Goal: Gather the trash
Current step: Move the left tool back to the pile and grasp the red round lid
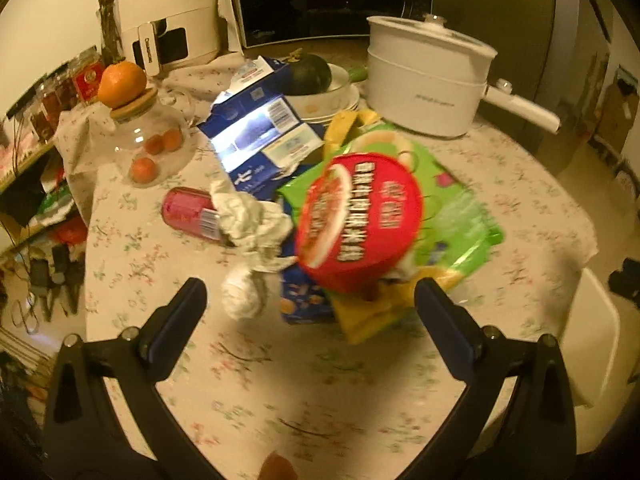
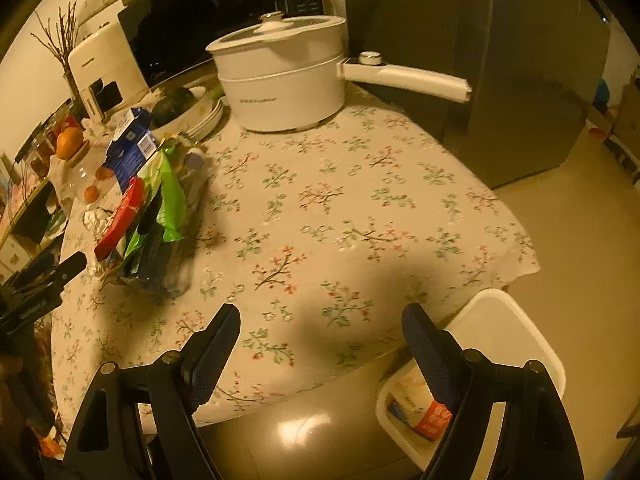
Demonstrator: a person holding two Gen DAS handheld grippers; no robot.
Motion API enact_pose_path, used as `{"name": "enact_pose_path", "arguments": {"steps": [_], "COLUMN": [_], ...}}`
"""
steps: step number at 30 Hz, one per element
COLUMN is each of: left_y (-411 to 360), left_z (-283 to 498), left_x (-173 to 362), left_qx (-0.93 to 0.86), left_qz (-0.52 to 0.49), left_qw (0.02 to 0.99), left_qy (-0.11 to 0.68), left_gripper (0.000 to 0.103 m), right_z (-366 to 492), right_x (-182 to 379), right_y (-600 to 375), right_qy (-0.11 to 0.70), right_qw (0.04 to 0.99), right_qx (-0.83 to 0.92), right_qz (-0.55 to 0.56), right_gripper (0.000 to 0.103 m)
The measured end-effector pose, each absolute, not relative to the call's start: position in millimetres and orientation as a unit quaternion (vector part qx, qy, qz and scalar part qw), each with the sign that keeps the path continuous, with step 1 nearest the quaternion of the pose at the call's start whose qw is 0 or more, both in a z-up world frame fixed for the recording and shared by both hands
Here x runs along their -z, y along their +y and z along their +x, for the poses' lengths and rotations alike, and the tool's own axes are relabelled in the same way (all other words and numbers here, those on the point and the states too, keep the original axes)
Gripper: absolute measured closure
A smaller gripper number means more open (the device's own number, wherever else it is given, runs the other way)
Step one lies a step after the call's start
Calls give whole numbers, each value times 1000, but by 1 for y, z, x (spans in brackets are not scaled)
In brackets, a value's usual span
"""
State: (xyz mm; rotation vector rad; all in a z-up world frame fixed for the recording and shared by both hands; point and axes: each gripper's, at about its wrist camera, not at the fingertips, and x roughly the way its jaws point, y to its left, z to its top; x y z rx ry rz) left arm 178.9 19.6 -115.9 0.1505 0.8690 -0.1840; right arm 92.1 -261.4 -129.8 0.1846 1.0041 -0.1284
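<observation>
Showing "CHANGHONG" lettering, white air fryer [image 1: 168, 20], barcoded blue carton [image 1: 256, 128]

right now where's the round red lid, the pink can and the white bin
round red lid [image 1: 360, 220], left wrist view, centre of top
pink can [image 1: 188, 212], left wrist view, side
white bin [image 2: 516, 312], right wrist view, far rim

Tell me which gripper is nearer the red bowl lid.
Left. The left gripper opens just short of the red bowl lid; the right gripper hangs over bare tablecloth, well aside.
</observation>
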Motion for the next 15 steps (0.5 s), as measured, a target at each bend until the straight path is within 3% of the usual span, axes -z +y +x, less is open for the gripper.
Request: {"name": "enact_pose_path", "arguments": {"steps": [15], "left_y": [2], "left_z": [208], "left_x": [157], "left_qx": [81], "left_qz": [125], "left_qw": [889], "left_qy": [432], "left_gripper": [1], "right_z": [101], "right_x": [139], "right_y": [-245], "right_qy": [493], "right_qw": [865], "right_qx": [41], "right_qz": [90], "right_gripper": [19]}}
